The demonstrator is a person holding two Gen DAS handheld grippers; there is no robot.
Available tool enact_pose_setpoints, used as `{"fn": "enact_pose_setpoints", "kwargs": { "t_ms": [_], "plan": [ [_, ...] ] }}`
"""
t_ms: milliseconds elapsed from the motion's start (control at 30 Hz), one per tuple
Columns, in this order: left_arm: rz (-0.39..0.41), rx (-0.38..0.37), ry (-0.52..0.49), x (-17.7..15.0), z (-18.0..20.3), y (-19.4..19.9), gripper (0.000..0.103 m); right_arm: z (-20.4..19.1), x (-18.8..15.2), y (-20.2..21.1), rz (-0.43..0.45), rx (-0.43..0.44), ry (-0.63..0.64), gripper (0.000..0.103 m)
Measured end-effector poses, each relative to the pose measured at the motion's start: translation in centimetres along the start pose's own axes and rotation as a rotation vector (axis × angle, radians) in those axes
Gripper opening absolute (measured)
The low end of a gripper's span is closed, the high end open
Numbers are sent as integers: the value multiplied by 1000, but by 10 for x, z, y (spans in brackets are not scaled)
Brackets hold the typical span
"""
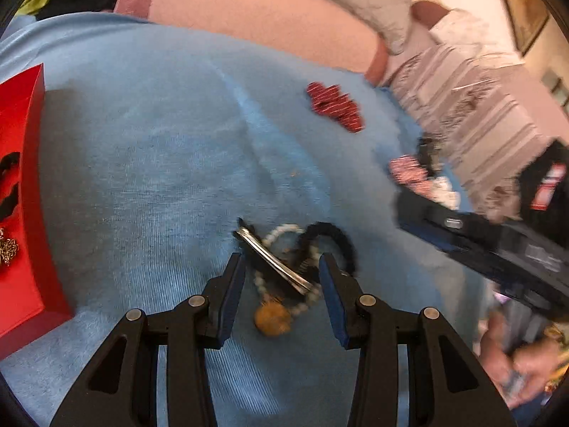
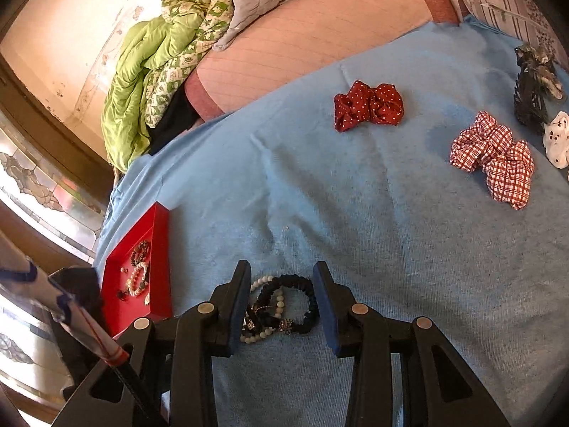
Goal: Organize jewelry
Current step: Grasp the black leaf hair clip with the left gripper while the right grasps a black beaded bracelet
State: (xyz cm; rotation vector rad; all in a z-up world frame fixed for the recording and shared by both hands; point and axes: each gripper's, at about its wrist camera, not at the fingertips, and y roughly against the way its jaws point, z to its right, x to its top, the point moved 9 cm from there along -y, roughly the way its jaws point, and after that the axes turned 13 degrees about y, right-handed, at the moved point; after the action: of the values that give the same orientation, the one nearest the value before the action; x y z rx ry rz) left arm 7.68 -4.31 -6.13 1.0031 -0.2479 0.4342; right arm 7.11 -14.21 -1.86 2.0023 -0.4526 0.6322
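A small pile of jewelry lies on the blue cloth: a white bead bracelet, a black scrunchie-like band, a silver clip and an amber bead. My left gripper is open, its jaws either side of the pile. In the right wrist view the same pile sits between the jaws of my open right gripper. A red tray holding bracelets and earrings lies to the left, and shows at the left edge of the left wrist view.
A red dotted scrunchie, a red checked scrunchie, a dark hair claw and a white scrunchie lie on the cloth at the right. A green quilt and pillows lie behind. The right gripper body crosses the left view.
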Motion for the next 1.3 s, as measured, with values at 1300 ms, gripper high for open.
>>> {"fn": "enact_pose_setpoints", "kwargs": {
  "t_ms": [1300],
  "plan": [
    [85,55,-55,27,-14,21,30,10,6,-13,-37,-325,248,9]
  ]
}}
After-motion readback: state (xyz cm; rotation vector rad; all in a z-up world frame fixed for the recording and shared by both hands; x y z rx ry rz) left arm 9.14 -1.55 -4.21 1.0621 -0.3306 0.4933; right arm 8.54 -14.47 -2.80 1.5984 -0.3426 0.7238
